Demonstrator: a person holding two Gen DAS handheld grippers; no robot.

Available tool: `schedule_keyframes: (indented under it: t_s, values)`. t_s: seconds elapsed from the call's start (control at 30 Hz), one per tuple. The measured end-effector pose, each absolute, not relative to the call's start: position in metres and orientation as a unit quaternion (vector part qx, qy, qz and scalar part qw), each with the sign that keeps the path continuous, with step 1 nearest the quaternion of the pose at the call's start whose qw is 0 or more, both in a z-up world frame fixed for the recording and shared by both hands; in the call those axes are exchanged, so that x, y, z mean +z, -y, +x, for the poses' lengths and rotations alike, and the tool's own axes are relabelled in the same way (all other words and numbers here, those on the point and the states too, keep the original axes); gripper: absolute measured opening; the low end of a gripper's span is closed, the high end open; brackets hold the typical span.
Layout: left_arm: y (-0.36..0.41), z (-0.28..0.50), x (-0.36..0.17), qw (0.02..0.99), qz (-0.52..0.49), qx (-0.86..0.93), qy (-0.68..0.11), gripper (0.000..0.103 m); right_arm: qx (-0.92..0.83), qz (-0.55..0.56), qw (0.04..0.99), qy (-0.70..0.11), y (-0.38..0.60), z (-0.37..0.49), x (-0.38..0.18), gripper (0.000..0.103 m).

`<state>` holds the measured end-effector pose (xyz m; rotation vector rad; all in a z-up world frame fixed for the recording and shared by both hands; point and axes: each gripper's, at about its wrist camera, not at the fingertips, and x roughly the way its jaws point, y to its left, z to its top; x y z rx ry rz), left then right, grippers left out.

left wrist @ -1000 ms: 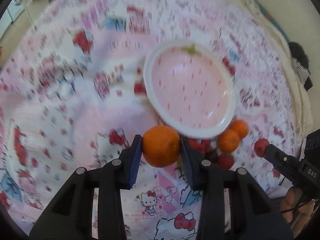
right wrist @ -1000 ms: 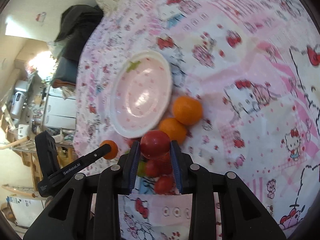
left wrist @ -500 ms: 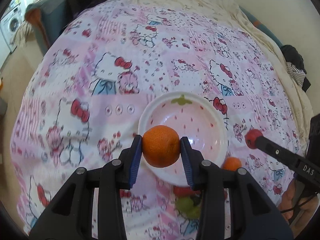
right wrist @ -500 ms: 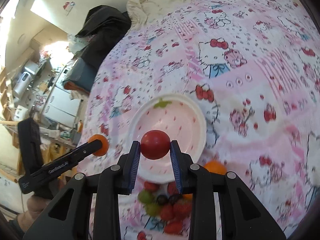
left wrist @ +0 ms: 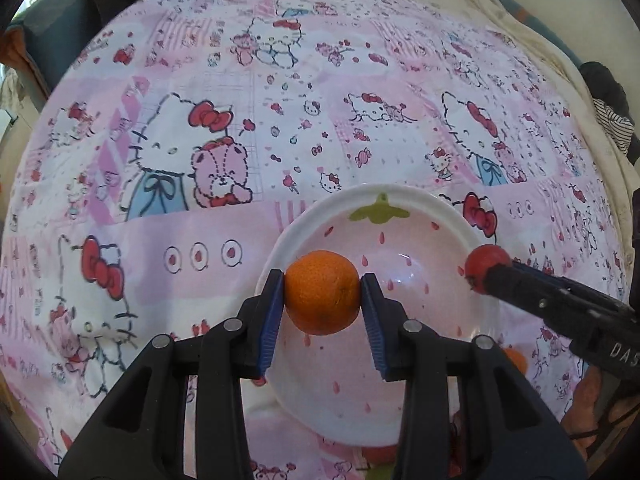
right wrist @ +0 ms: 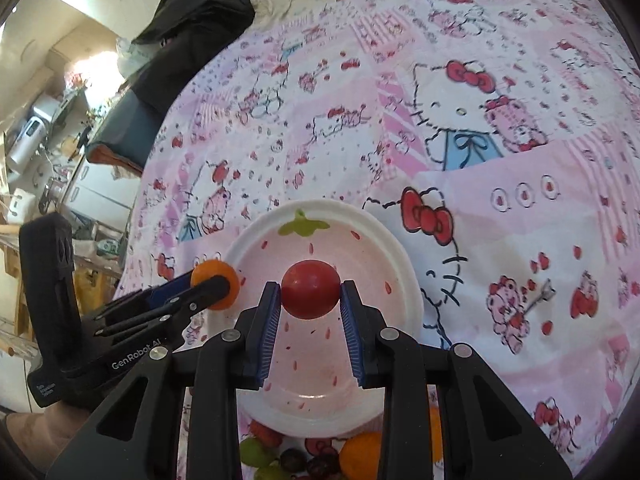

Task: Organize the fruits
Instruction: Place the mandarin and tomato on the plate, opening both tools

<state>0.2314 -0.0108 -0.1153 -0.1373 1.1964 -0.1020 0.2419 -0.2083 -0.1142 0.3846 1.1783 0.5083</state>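
My left gripper (left wrist: pixel 322 300) is shut on an orange (left wrist: pixel 322 298) and holds it above the left part of the pink strawberry-shaped plate (left wrist: pixel 404 208). My right gripper (right wrist: pixel 310 298) is shut on a red tomato (right wrist: pixel 310 289) above the middle of the same plate (right wrist: pixel 384 240). The plate is bare inside. The right gripper with its tomato (left wrist: pixel 484 266) shows at the plate's right rim in the left wrist view. The left gripper with its orange (right wrist: pixel 212 280) shows at the plate's left rim in the right wrist view.
Loose fruit lies on the Hello Kitty bedspread (right wrist: pixel 500 120) just below the plate: an orange (right wrist: pixel 360 456), green grapes (right wrist: pixel 254 452), dark grapes (right wrist: pixel 292 460) and a red fruit (right wrist: pixel 266 434). Another orange (left wrist: pixel 516 360) lies under the right gripper. Dark clothes (right wrist: pixel 192 32) lie at the bed's far edge.
Both grippers have lifted their fruit from the pile and moved forward over the plate. The loose fruit now lies near the bottom edge of both views.
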Motion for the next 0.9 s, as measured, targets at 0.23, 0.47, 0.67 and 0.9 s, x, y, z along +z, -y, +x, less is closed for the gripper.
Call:
schedule_keyframes:
  t_s: [0.23, 0.47, 0.67, 0.9]
  values:
    - [0.014, 0.242, -0.133, 0.809, -0.069, -0.057, -0.580, 0.035, 0.239, 0.164, 0.769, -0.569, 0.196, 0.253, -0.137, 0.032]
    - [0.011, 0.247, -0.137, 0.806, -0.084, -0.056, -0.583, 0.036, 0.227, 0.182, 0.765, -0.574, 0.203, 0.258, -0.146, 0.035]
    - [0.015, 0.247, -0.135, 0.807, -0.076, -0.061, -0.582, 0.052, 0.226, 0.198, 0.763, -0.572, 0.208, 0.261, -0.146, 0.037]
    - [0.014, 0.243, -0.120, 0.823, -0.062, -0.052, -0.562, 0.065, 0.221, 0.228, 0.773, -0.550, 0.221, 0.262, -0.135, 0.068]
